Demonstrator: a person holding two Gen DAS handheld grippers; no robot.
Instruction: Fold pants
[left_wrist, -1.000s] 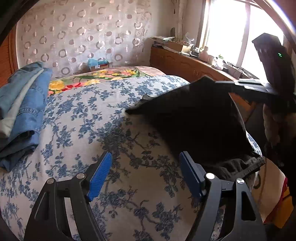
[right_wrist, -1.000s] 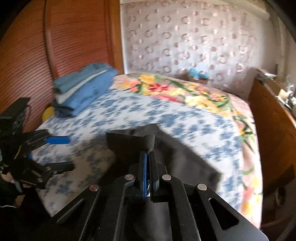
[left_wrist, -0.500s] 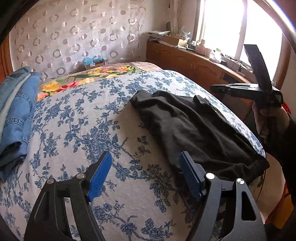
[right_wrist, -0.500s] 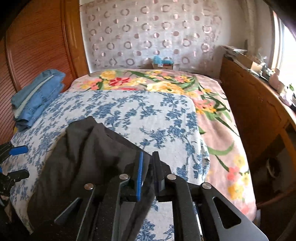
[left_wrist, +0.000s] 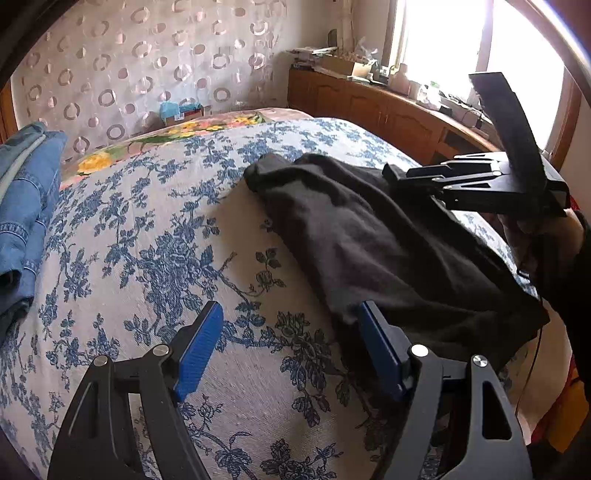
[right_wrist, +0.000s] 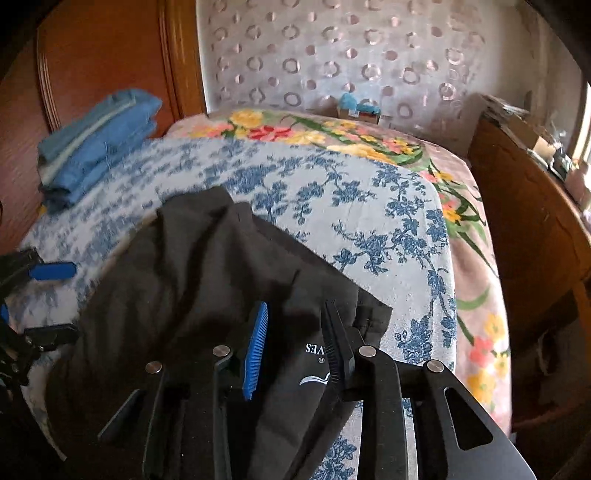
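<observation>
Blue-flowered bedspread (left_wrist: 155, 258) carries the black pants (left_wrist: 369, 236), unfolded. My right gripper (right_wrist: 295, 343) is opening, cloth loose between its fingers; my left gripper (left_wrist: 291, 347) gapes empty beside them.

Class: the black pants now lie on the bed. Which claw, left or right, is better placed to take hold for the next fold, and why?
Probably the right claw: it sits directly over the pants, jaws opening with cloth between them. The left claw is open mostly over bare bedspread, beside the pants' edge.

black pants (left_wrist: 373, 236) | rumpled, spread flat | on blue-floral bedspread | white logo showing
</observation>
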